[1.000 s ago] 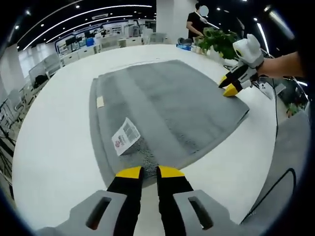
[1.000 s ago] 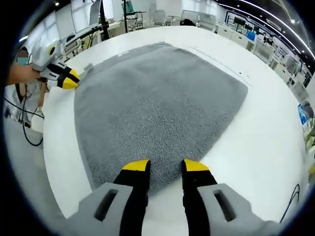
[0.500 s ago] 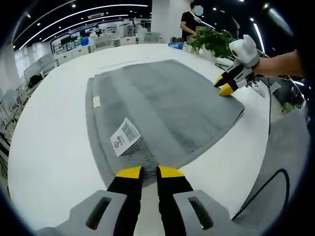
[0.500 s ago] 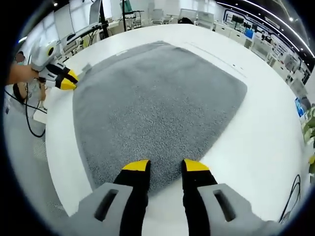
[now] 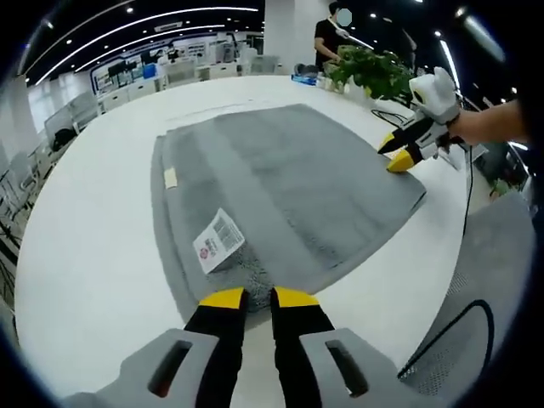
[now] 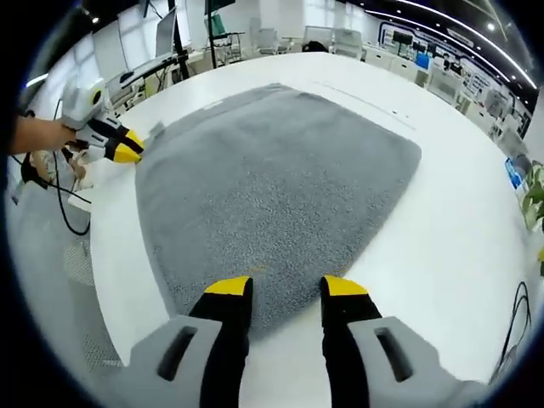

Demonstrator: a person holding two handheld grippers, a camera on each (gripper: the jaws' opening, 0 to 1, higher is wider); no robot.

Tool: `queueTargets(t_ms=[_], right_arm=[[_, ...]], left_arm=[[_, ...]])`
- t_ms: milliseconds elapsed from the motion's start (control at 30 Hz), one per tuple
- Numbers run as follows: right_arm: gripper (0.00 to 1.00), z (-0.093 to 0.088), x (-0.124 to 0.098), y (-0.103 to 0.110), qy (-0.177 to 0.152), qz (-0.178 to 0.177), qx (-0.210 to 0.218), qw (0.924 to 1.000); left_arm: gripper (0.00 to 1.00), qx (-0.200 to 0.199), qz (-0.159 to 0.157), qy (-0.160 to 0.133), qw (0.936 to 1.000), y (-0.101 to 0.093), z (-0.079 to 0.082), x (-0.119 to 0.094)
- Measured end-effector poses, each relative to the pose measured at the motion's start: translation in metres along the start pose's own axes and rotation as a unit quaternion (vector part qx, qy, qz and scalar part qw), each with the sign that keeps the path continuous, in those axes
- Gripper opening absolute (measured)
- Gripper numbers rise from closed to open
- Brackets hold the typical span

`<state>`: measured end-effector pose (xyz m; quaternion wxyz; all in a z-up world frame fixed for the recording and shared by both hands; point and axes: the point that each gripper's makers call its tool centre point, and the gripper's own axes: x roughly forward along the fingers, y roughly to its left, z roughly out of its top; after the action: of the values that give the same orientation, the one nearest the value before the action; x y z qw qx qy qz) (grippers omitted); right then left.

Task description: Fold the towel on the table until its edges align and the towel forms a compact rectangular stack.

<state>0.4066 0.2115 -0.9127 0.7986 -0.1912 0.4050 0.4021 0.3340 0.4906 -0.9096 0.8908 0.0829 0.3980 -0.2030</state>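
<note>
We hold left gripper (image 5: 259, 296) nearly clenched and right gripper (image 6: 287, 286) parted (both ungrasping) at the towel's (image 5: 280, 183) near corners.

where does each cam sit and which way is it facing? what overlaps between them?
Left gripper view: rides the left gripper at one towel corner, facing across the table; own jaws nearly closed, label ahead, right gripper and a forearm far right.
Right gripper view: rides the right gripper at the neighbouring corner, facing over the towel; own jaws apart, left gripper and a hand far left.
Shared: the towel, the table, each other's gripper.
</note>
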Motion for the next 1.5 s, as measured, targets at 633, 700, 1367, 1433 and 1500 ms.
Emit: queueTargets(t_ms=[633, 700, 1367, 1433, 1500], right_arm=[[0.24, -0.042, -0.018, 0.028, 0.013, 0.068, -0.074, 0.9948], [0.23, -0.041, -0.018, 0.032, 0.009, 0.069, -0.08, 0.9944], [0.27, -0.046, -0.026, 0.043, 0.006, 0.081, -0.095, 0.9921], [0.32, -0.045, -0.027, 0.044, 0.002, 0.08, -0.09, 0.9927], [0.36, -0.043, -0.029, 0.039, -0.004, 0.082, -0.086, 0.9929]], left_arm=[[0.11, 0.026, 0.015, 0.038, 0.9988, 0.0, -0.002, 0.005], [0.11, 0.029, 0.016, 0.041, 0.9986, -0.001, -0.003, 0.004], [0.12, 0.044, 0.024, 0.058, 0.9971, -0.01, -0.009, -0.006], [0.14, 0.047, 0.033, 0.058, 0.9967, -0.009, -0.005, -0.008], [0.15, 0.055, 0.044, 0.044, 0.9965, -0.006, 0.005, -0.011]])
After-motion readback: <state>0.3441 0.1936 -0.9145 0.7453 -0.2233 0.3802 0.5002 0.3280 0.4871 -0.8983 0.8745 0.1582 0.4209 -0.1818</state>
